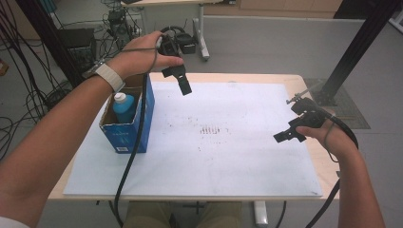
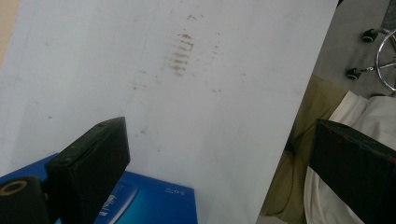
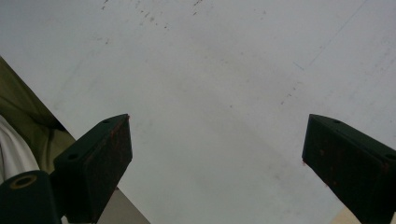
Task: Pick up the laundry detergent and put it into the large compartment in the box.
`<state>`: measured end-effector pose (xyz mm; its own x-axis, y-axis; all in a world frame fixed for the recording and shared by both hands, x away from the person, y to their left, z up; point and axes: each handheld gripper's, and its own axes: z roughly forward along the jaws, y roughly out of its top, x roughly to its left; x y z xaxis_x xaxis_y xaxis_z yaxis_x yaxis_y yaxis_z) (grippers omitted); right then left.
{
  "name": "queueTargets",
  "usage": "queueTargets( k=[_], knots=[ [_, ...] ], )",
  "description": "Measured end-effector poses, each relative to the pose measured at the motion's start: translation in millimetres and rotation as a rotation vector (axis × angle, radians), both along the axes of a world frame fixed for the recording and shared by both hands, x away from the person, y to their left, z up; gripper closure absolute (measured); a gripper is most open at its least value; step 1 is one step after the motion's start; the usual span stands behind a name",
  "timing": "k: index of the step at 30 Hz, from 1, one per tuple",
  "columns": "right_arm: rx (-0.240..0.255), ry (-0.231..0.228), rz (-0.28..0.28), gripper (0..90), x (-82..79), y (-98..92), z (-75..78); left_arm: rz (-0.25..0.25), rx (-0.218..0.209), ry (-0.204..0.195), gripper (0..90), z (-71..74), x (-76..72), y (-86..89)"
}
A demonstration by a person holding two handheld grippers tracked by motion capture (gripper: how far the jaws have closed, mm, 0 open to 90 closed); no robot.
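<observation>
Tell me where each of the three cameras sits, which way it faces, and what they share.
High view: above the person's side, facing forward and down on the white sheet; both forearms, left tool, right tool.
Left gripper view: on the left tool, facing the person; open jaws, blue box, lap.
Right gripper view: on the right tool, looking down; open jaws, bare sheet.
Shared: the rusty marks on the sheet, in the high and left gripper views.

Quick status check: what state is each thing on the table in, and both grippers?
Blue box: upright, top open, at the sheet's left edge.
Blue bottle: upright inside the box, white cap on.
White sheet: flat, stained near its middle.
Left gripper: open, empty, above the box.
Right gripper: open, empty.
</observation>
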<state>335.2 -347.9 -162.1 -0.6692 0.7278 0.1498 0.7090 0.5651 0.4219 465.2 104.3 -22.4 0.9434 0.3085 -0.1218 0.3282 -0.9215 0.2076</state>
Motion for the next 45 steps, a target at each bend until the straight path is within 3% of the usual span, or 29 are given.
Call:
queueTargets(
  k=[15, 24, 45],
  knots=[
    [0.000, 0.003, -0.010, 8.1, -2.1, -2.4, -0.6, -0.041, -0.022, -0.003, 5.7, -15.1, -1.6, -9.6],
    [0.005, 0.001, -0.019, 7.9, -7.2, -4.5, -0.7, -0.068, -0.009, -0.004, 5.7, -23.7, -5.9, -17.9],
    [0.011, -0.002, -0.023, 7.7, -11.7, -5.3, -1.5, -0.062, -0.028, -0.008, 5.5, -31.5, -9.0, -12.5]
  ],
)
